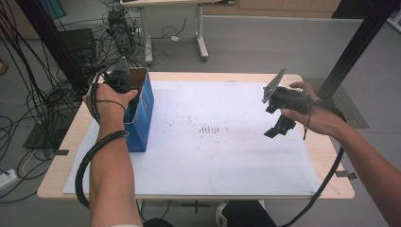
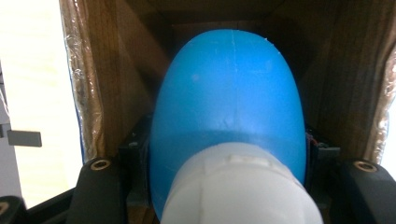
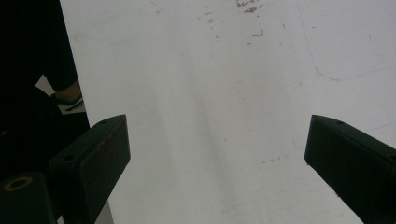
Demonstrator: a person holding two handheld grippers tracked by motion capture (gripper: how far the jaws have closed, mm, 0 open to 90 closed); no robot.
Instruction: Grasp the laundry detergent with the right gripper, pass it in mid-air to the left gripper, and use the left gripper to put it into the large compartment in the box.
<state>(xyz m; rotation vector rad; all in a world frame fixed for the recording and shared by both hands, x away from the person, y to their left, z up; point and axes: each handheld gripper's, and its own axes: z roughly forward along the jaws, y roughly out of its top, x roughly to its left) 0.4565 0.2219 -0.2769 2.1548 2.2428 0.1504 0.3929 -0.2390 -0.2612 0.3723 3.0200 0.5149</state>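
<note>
An open blue cardboard box [image 1: 144,118] stands at the left of the table. My left gripper [image 1: 121,83] reaches down into it from above. In the left gripper view a smooth blue rounded object [image 2: 229,98] with a white end [image 2: 238,186] sits between the black fingers [image 2: 133,156], which press on its two sides, and the box's brown inner walls [image 2: 121,70] surround it. My right gripper [image 1: 276,128] hangs over the right part of the white sheet [image 1: 222,156]. Its jaws stand wide apart with nothing between them [image 3: 217,149].
The white sheet [image 3: 210,70] has faint reddish marks [image 1: 210,128] near its middle. The wooden table edge [image 1: 331,189] shows around the sheet. Cables and black frame posts [image 1: 61,56] crowd the floor at the left. A shoe [image 3: 67,99] shows below the table's near edge.
</note>
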